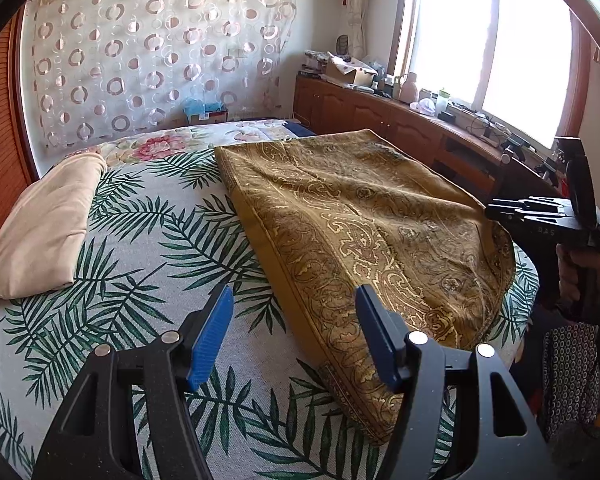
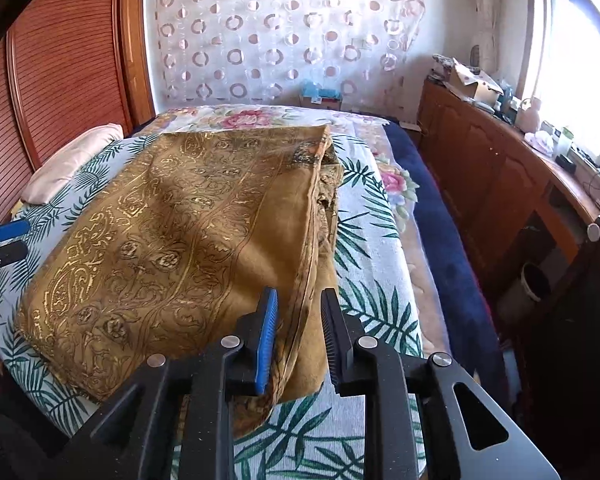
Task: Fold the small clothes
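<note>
The left gripper (image 1: 294,336) hangs wide apart and empty over the palm-leaf printed bedspread (image 1: 140,248); the right gripper (image 2: 298,336) stands slightly parted, gripping nothing, around the near edge of the folded golden-brown paisley cloth (image 2: 172,232), with a beige pillow (image 1: 48,224) beyond

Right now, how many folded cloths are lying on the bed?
2. A gold patterned cloth lies in the middle of the bed, and a plain beige one sits by the wooden headboard. Others may be hidden out of view.
</note>
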Demonstrator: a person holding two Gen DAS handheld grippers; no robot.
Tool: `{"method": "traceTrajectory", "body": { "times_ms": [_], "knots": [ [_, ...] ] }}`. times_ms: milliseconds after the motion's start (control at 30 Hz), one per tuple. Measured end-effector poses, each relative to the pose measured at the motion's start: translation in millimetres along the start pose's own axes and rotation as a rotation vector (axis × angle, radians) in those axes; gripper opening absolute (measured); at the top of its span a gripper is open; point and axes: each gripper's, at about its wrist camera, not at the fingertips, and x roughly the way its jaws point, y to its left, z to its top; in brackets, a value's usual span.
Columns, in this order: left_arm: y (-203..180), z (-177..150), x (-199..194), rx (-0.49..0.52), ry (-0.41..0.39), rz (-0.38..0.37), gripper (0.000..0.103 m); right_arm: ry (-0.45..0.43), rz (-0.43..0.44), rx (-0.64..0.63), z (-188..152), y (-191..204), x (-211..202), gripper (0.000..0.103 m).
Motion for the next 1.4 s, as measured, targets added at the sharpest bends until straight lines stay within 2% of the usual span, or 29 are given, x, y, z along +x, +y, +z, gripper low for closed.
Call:
{"method": "traceTrajectory", "body": {
  "times_ms": [67,200,267,333,433,567,667,700,833,1067,1100,1233,1400],
  "knots": [
    [-0.9,-1.3,-0.1,0.003,0.002,0.0,0.065,0.002,-0.006,-0.001,-2.7,0.6,-1.4,0.038],
    [-2.7,-1.4,1.1,0.004,0.006,-0.002,0.065,0.006,0.006,0.015,-7.3,-0.9,-0.9,0.048],
    [-3.2,-1.5,2.3,0.005,0.011,-0.003,0.065,0.022,-0.005,0.015,-10.9,-0.4,2.3,0.048],
    [-4.6,-3.6,3.2,0.01,0.019,-0.002,0.065,0.064,-0.061,0.021,-16.0,-0.3,9.7,0.048],
    [-5.6,-8.7,4.7,0.01,0.035,-0.011,0.065,0.085,-0.016,0.052,-24.6,-1.6,14.6,0.048],
    [-5.4,-16.2,8.6,0.003,0.061,-0.024,0.065,0.093,0.001,0.085,-34.1,-4.5,15.8,0.048],
    [-5.1,-20.1,8.1,-0.011,0.065,-0.066,0.064,0.095,0.015,0.1,-36.6,-8.1,14.7,0.048],
    [-5.2,-20.9,7.0,-0.016,0.063,-0.072,0.058,0.096,0.016,0.1,-37.3,-8.0,14.3,0.048],
    [-8.1,-22.2,1.0,-0.002,0.054,-0.07,0.045,0.106,0.04,0.086,-36.7,-3.9,8.8,0.048],
    [-14.1,-28.9,6.4,0.008,0.109,-0.082,0.043,0.107,0.076,0.074,-42.6,2.9,3.0,0.048],
    [-15.0,-30.5,8.2,0.008,0.121,-0.085,0.043,0.1,0.075,0.07,-43.8,4.5,2.8,0.047],
    [-19.3,-33.3,11.7,0.011,0.15,-0.114,0.043,0.079,0.092,0.049,-44.1,15.5,4.4,0.025],
    [-22.8,-36.0,11.6,0.027,0.166,-0.129,0.042,0.069,0.128,0.071,-45.1,10.7,7.6,0.01]
  ]
}}
